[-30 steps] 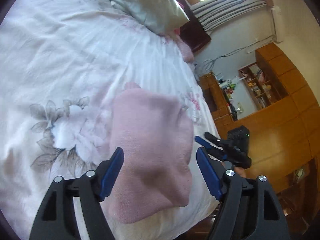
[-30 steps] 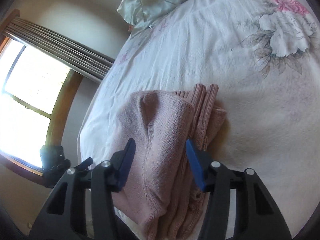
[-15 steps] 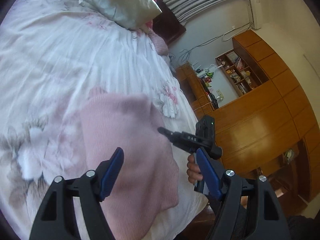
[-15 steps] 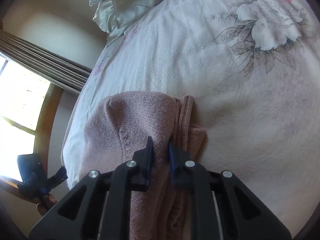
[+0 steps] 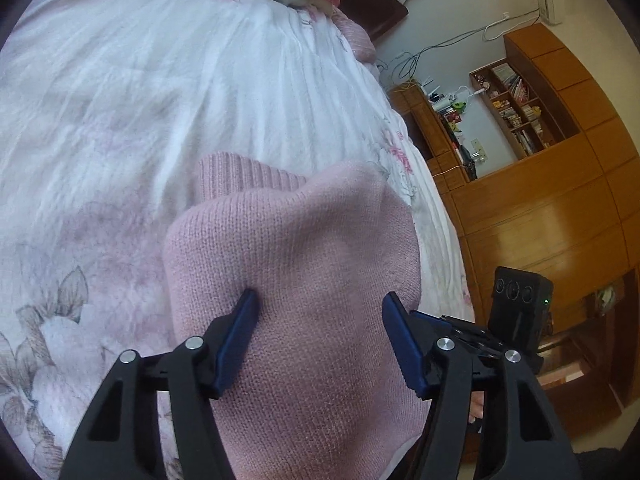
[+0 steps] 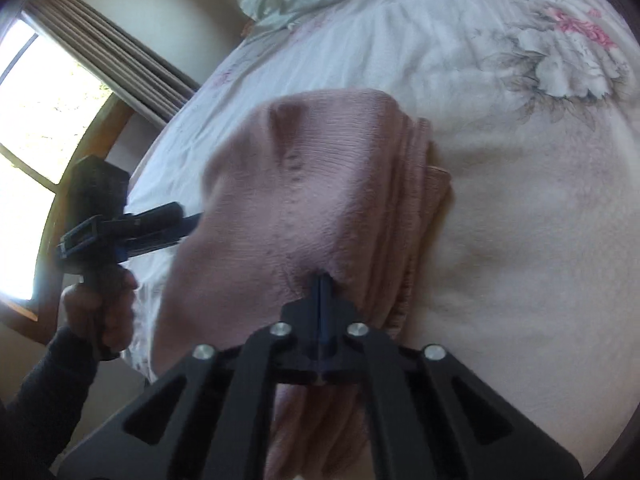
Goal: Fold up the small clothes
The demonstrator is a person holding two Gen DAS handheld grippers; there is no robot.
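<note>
On the floral bedspread (image 5: 120, 120), left wrist view: pink knit sweater (image 5: 304, 280) lying folded near the bed's edge, left gripper (image 5: 318, 312) hovering over it with jaws spread wide, gripping nothing. Right wrist view: right gripper (image 6: 322, 280) pinching a fold of the sweater, jaws closed tight; a hand (image 6: 100, 308) holding the left gripper at the sweater's left edge.

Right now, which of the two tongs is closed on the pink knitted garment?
The right tongs: its blue pads are pressed together, pinching a fold of the pink knitted garment. The left tongs stands open, pads apart over the knit.
</note>
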